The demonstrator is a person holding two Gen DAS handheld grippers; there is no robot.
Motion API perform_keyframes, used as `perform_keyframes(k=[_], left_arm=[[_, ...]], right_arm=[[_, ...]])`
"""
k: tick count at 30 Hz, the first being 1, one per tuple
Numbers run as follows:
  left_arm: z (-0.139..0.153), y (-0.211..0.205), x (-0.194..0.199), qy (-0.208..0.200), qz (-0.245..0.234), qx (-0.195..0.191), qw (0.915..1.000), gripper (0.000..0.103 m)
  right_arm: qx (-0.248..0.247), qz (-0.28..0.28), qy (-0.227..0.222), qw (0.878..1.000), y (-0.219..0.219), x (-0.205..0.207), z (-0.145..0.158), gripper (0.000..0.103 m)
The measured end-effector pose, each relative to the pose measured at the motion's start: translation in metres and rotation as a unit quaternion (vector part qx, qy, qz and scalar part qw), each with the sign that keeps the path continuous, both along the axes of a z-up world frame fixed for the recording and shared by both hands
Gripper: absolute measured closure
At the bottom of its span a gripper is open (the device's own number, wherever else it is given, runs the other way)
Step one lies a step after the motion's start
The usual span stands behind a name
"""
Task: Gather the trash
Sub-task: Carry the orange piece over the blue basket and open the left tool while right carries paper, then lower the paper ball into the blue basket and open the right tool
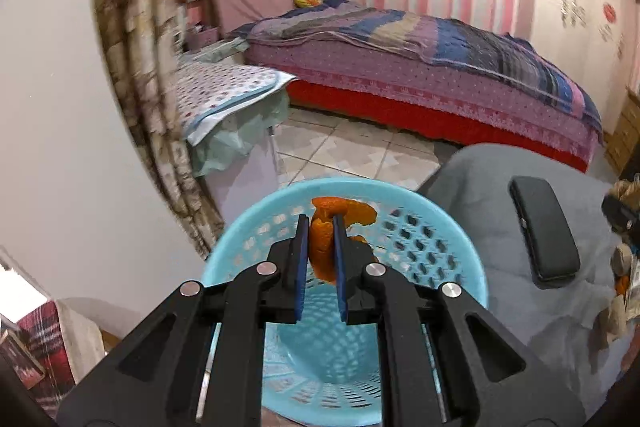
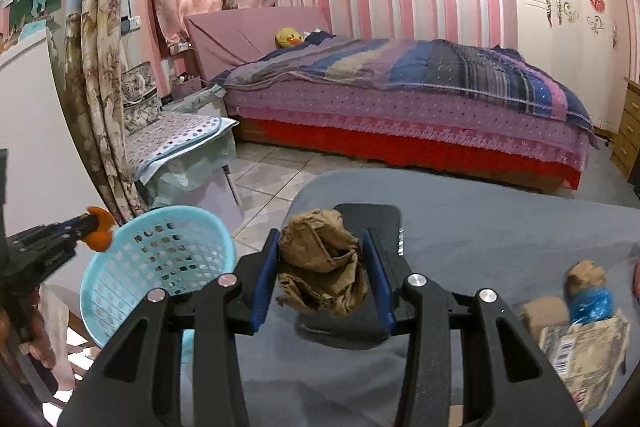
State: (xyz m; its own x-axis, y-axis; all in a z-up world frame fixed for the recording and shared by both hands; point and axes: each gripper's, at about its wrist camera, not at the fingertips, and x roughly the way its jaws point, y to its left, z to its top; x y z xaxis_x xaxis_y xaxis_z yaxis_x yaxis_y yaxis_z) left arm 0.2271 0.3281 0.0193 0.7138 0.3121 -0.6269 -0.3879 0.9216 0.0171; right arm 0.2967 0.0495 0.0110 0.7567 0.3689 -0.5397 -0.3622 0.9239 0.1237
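Peel (image 1: 320,243): orange, pinched between the nearly closed blue pads of the left claw (image 1: 321,251), lower centre, above the blue basket (image 1: 440,215).
Paper wad (image 2: 322,263): brown, crumpled, clamped in the half-open right claw (image 2: 323,267), lower centre, over a grey table (image 2: 500,227).
Pose: both claws tilt downward.

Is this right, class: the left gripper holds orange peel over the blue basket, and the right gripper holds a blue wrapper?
Not quite. The right gripper holds crumpled brown paper, as the right wrist view shows. The left gripper does hold orange peel over the blue basket.
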Motion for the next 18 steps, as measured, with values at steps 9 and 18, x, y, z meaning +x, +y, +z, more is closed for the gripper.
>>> perform_keyframes(k=[9, 18], left_arm=[[-0.029, 0.014, 0.011, 0.023, 0.010, -0.028, 0.9993, 0.093], [-0.042, 0.017, 0.022, 0.015, 0.003, -0.035, 0.9993, 0.058]], right_arm=[[-0.023, 0.002, 0.017, 1.000, 0.015, 0.000, -0.020, 0.061], [-0.024, 0.004, 0.025, 0.999, 0.032, 0.021, -0.032, 0.061]])
